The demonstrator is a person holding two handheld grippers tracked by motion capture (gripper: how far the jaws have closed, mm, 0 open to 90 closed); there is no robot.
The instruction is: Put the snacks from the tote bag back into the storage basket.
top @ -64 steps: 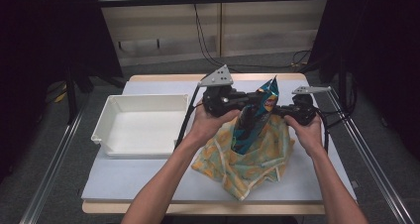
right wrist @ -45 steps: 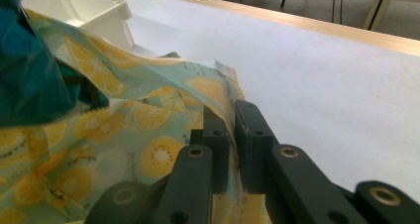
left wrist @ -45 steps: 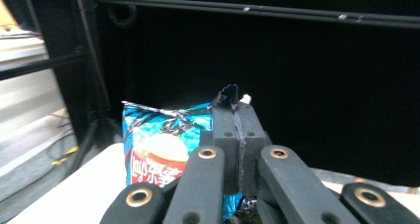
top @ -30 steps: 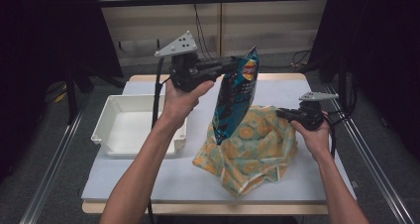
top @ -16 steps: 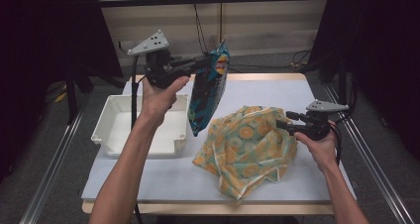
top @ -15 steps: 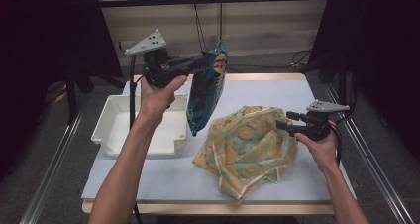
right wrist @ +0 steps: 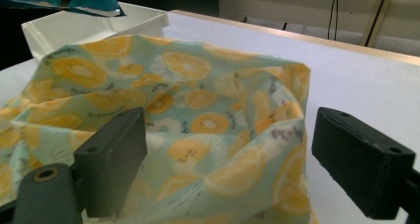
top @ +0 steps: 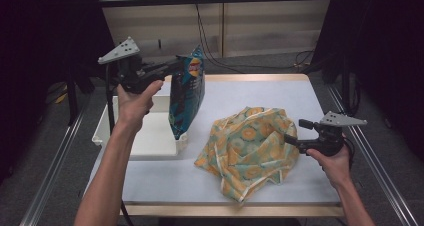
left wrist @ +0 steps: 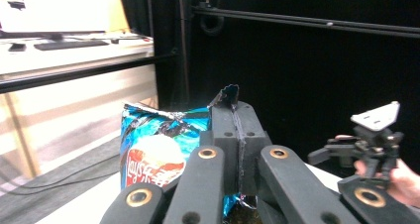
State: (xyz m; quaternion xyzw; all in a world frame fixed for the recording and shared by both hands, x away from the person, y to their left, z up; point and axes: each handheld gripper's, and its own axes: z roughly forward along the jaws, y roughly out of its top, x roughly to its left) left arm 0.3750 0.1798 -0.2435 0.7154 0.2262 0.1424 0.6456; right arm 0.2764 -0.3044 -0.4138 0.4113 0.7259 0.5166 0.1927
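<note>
A blue chip bag (top: 186, 98) hangs upright over the right end of the white tray (top: 145, 136). My left gripper (top: 181, 66) is shut on its crimped top edge. In the left gripper view the jaws (left wrist: 236, 120) are pressed together on that edge, with the chip bag (left wrist: 158, 144) hanging to their left. An orange-print cloth bag (top: 250, 146) lies crumpled on the table. My right gripper (top: 296, 132) stands at its right edge; its jaws have just been opening. In the right gripper view (right wrist: 228, 154) the pads stand wide apart with the cloth (right wrist: 198, 100) just ahead, not pressed.
The table's white top (top: 260, 96) ends in a wooden edge at front and back. Metal rails run along both sides of the table, and cables lie on the floor behind it. The tray's corner (right wrist: 99, 28) sits beyond the cloth in the right gripper view.
My left hand has carried the chip bag leftward from above the cloth to over the tray's end. My right gripper has opened, let go of the cloth and drawn back to the right.
</note>
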